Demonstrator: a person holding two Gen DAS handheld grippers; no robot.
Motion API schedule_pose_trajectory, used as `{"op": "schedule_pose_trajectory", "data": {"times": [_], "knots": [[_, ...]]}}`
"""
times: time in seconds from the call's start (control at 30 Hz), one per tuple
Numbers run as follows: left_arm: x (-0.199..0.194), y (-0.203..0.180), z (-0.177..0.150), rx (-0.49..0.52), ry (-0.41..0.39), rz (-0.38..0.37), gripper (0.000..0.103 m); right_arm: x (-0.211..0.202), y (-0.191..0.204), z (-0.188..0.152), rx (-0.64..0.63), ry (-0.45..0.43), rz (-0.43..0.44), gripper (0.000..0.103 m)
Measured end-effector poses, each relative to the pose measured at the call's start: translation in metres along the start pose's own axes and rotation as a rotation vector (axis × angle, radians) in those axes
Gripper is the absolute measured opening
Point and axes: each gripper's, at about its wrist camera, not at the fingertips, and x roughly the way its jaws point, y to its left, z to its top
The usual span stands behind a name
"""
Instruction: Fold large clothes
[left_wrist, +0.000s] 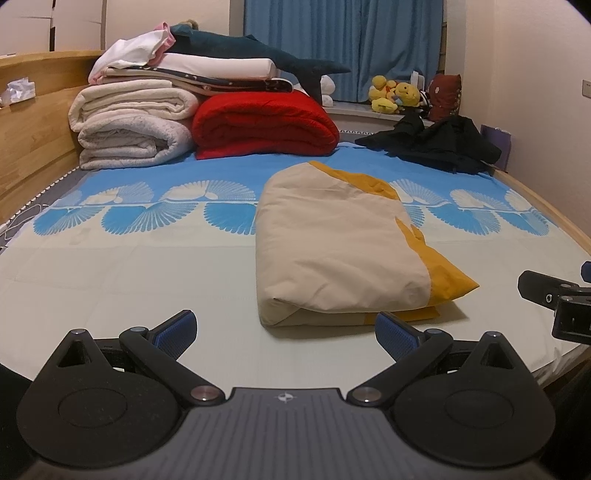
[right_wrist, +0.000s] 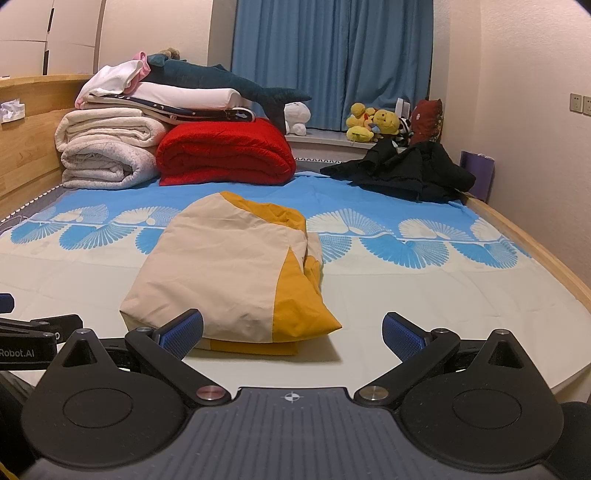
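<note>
A beige and mustard-yellow garment (left_wrist: 340, 243) (right_wrist: 229, 266) lies folded into a thick bundle on the bed sheet (left_wrist: 110, 266) (right_wrist: 424, 295). My left gripper (left_wrist: 286, 334) is open just short of the bundle's near edge, nothing between its blue pads. My right gripper (right_wrist: 291, 334) is open too, its left fingertip (right_wrist: 183, 330) close to the bundle's near corner. A crumpled black garment (left_wrist: 436, 144) (right_wrist: 402, 173) lies at the far right of the bed. Each gripper's body shows at the edge of the other's view.
Folded white blankets (left_wrist: 129, 125) (right_wrist: 107, 147), a red quilt (left_wrist: 262, 125) (right_wrist: 225, 151) and a plush shark (left_wrist: 255, 51) (right_wrist: 221, 79) are stacked at the headboard end. Yellow plush toys (left_wrist: 395, 94) (right_wrist: 373, 123) sit on the window ledge. A wooden bed rail (right_wrist: 532, 243) runs along the right.
</note>
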Motion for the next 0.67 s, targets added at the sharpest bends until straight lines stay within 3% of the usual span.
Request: {"op": "schedule_pose_trajectory", "data": {"times": [0.67], "knots": [[-0.0010, 0.0014, -0.0010, 0.012, -0.006, -0.012, 0.103, 0.0004, 0.0032, 0.0002, 0.001, 0.001, -0.002, 0.102]]}}
